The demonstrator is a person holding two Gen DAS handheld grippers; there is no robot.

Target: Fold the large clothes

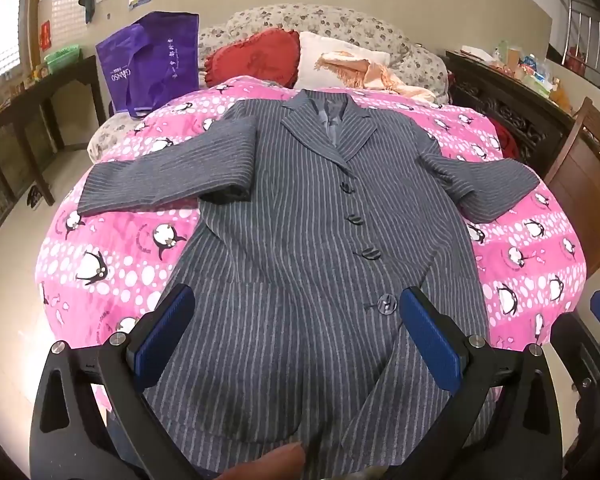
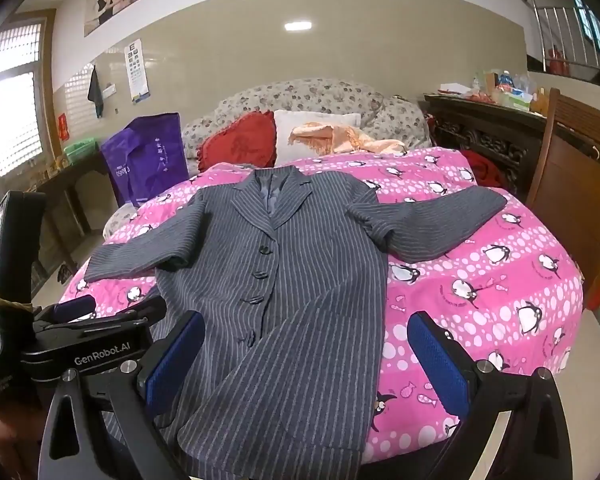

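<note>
- Left tool [image 1: 296, 336] hovers level over the hem, jaws spread wide, holding nothing.
- Right tool [image 2: 306, 360] likewise gapes empty.
- Striped coat [image 1: 300, 220] lies flat on the bed [image 1: 540, 264].

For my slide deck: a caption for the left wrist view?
Open left tool above a grey pinstriped coat spread flat on a pink penguin-print quilt.

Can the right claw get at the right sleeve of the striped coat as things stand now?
Probably yes. The right claw is open and holds nothing, and the right sleeve lies spread flat on the pink quilt, with nothing on it or between. It sits well ahead, so a forward reach is needed.
</note>
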